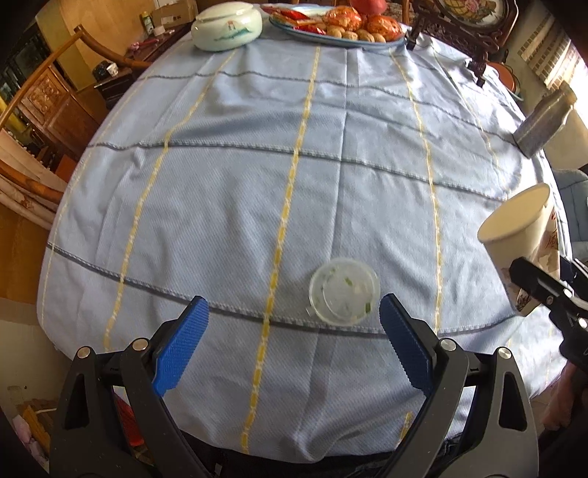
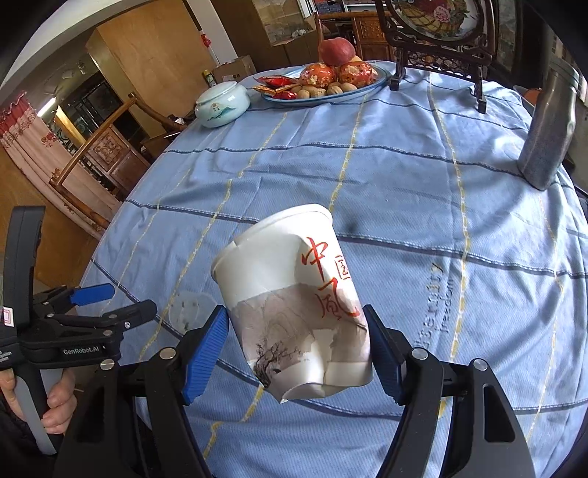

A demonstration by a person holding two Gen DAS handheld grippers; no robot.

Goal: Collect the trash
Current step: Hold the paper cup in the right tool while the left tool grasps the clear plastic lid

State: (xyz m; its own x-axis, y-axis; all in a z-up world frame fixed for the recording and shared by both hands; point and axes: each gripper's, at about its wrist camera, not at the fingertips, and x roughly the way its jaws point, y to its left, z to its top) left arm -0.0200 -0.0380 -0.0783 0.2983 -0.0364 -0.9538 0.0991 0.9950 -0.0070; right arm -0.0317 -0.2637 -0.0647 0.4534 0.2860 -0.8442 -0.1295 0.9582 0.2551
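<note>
Blue checked cloth covers my round desk, the biggest thing in sight, and I place everything else from the small clear plastic lid lying flat on it near my edge.

Far beyond the lid, at the far rim, sit the fruit and snack platter, a carved wooden stand to its right and a pale lidded ceramic jar to its left. Right of the lid, out by the desk's right rim, a grey metal flask stands upright.

Nearer, to the lid's right and lifted clear of the cloth, is the crumpled paper cup with red calligraphy and an ink landscape. My right gripper has its jaws pinching the cup's lower half from both sides, mouth tilted up and away from me; the dented wall suggests a firm hold.

My left gripper points steeply down with its jaws spread wide and nothing between them. The lid lies just ahead of those jaws and off-centre, close to the right pad. Being round, it has no long axis to line up with. My left hand is plainly the nearer one and the free one, so I judge the lid is its pick: shift a little rightward and forward to centre it, then come down over its low rim.
</note>
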